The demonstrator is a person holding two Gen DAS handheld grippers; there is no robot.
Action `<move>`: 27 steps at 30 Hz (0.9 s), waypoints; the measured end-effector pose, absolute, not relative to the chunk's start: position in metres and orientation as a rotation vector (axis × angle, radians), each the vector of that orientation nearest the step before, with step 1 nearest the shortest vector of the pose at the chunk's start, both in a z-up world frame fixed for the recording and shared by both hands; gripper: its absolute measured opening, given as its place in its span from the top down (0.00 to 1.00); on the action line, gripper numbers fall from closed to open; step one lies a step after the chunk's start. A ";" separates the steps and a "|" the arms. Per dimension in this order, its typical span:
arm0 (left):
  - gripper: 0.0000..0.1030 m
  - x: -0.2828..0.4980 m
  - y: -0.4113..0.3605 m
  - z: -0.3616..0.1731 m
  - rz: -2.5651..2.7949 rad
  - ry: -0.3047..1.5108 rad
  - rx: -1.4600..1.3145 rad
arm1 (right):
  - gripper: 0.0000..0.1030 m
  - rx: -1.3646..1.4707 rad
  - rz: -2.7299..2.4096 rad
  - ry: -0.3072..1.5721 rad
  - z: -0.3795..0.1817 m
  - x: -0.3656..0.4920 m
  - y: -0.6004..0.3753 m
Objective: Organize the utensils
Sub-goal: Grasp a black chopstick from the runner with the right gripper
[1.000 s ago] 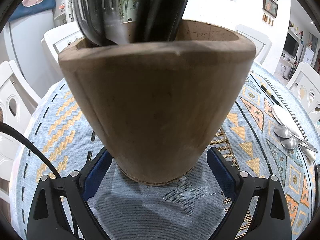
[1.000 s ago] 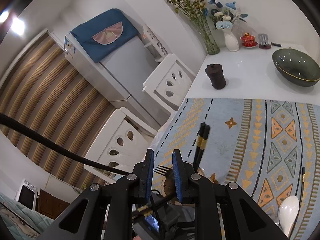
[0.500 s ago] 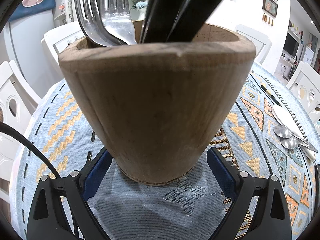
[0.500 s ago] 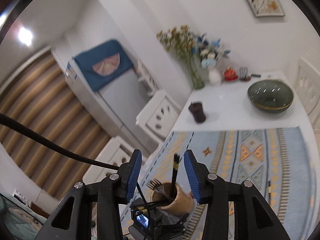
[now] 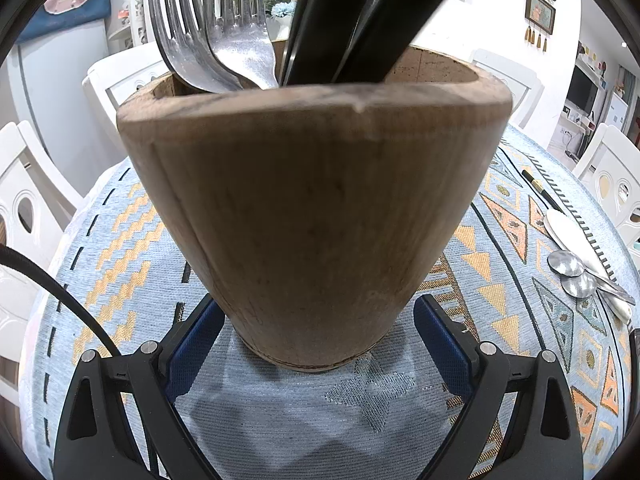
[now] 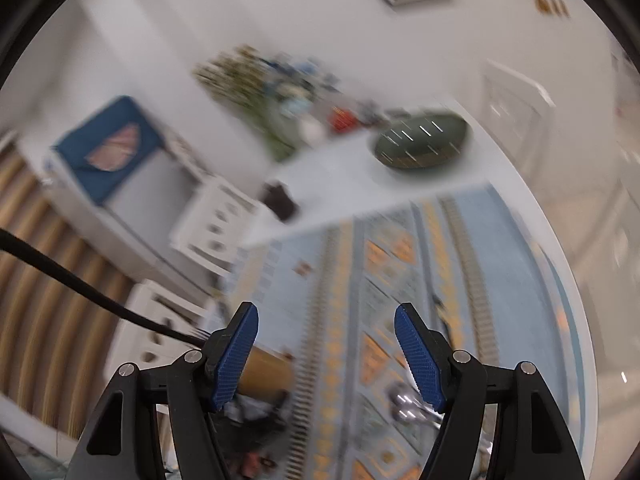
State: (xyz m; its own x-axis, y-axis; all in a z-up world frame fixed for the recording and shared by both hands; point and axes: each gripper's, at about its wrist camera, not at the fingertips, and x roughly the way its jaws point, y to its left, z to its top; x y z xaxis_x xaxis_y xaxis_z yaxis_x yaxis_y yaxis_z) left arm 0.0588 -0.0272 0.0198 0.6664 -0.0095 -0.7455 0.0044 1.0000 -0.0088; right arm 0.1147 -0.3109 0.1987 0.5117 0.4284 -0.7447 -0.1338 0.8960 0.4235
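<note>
A brown wooden cup (image 5: 312, 208) stands on the patterned tablecloth, and my left gripper (image 5: 316, 304) is shut on its lower walls. Two metal forks (image 5: 224, 40) and black chopsticks (image 5: 352, 20) stick out of it. To the right lie a black chopstick (image 5: 540, 190), a white ceramic spoon (image 5: 572, 236) and two metal spoons (image 5: 570, 270). In the blurred right wrist view my right gripper (image 6: 326, 316) hangs open above the cloth; its jaws have just been opening, with nothing between them. There the cup (image 6: 268, 372) shows low on the left and the metal spoons (image 6: 404, 400) by the right finger.
White chairs (image 5: 28, 200) ring the round table. At its far side, on a bare white part, stand a dark green bowl (image 6: 420, 140), a small dark cup (image 6: 280, 200) and vases of flowers (image 6: 256, 84). A black cable (image 6: 80, 288) crosses the left.
The right gripper has let go of the chopsticks over the cup, widened its jaws and swung right across the table. In the left wrist view the forks and chopsticks have settled in the cup.
</note>
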 end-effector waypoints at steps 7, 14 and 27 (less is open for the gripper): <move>0.08 0.059 -0.029 0.020 -0.007 0.843 -0.005 | 0.58 0.208 0.150 1.169 0.122 0.149 -0.325; 0.08 0.061 -0.026 0.019 -0.011 0.847 -0.014 | 0.71 0.150 0.098 1.384 0.037 0.202 -0.317; 0.08 0.067 -0.019 0.016 -0.008 0.862 -0.014 | 0.71 0.208 -0.028 1.467 -0.009 0.240 -0.324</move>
State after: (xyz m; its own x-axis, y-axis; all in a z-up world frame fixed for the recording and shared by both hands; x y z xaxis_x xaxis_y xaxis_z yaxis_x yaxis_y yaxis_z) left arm 0.0667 -0.0185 0.0155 0.6506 -0.0130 -0.7593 0.0015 0.9999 -0.0159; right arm 0.2395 -0.3236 -0.0085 0.1070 0.1083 -0.9883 0.1453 0.9817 0.1233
